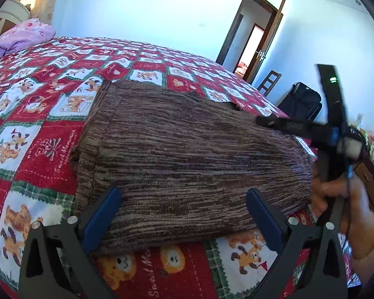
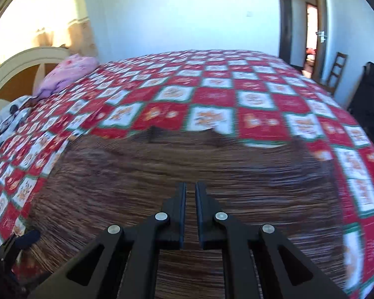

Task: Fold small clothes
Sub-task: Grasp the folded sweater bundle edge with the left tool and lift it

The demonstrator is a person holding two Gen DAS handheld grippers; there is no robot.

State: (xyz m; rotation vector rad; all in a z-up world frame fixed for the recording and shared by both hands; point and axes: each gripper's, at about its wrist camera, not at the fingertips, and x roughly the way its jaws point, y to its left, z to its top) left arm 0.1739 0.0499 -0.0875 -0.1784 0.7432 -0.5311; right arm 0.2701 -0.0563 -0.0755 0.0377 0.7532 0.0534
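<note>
While the brown knit garment (image 1: 187, 149) lies flattened on the bed (image 1: 37, 137), apparently part-folded, the left tongs (image 1: 184, 214) gape wide over its near edge. The right tongs (image 2: 190, 206), nearly closed and empty, hang above it; further folds likely remain.

Brown knit garment (image 1: 187, 149), striped/marled weave in dark and light brown, lies flat on the red-and-white patchwork bedspread (image 1: 49, 149). Looks folded: roughly rectangular, one ribbed band along its left edge, no sleeves sticking out. Near edge sits between and just ahead of the left gripper (image 1: 184, 214) fingers, which straddle it wide apart without touching. Its right edge is beside the right gripper (image 2: 190, 199). In the right wrist view the same knit fills the area under and ahead of the near-closed fingers; nothing visibly pinched, picture blurred.
</note>
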